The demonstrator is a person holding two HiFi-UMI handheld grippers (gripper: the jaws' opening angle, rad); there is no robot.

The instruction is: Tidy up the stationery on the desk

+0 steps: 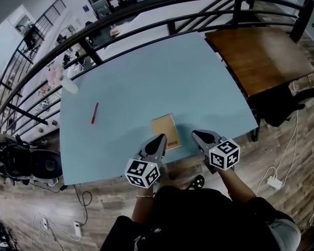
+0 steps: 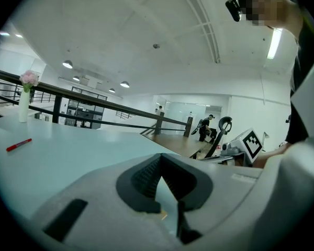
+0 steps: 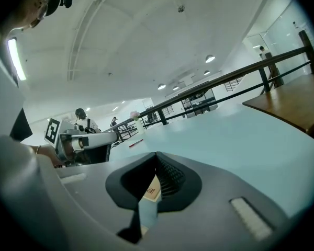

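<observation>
A tan notebook (image 1: pixel 165 131) lies flat near the front edge of the pale blue desk (image 1: pixel 146 82). A red pen (image 1: pixel 94 113) lies to its left, also seen far off as the red pen (image 2: pixel 18 145) in the left gripper view. My left gripper (image 1: pixel 160 139) hovers shut at the notebook's left front corner, nothing between its jaws. My right gripper (image 1: pixel 197 135) is shut and empty just right of the notebook. Through the right jaws a slice of the notebook (image 3: pixel 153 191) shows below. Both grippers point nearly level over the desk.
A small white vase with a pink flower (image 2: pixel 25 99) stands at the desk's far left edge. A dark railing (image 1: pixel 146 14) runs behind the desk. A brown wooden table (image 1: pixel 259 56) adjoins at the right, with a black chair (image 1: pixel 282 106) beside it.
</observation>
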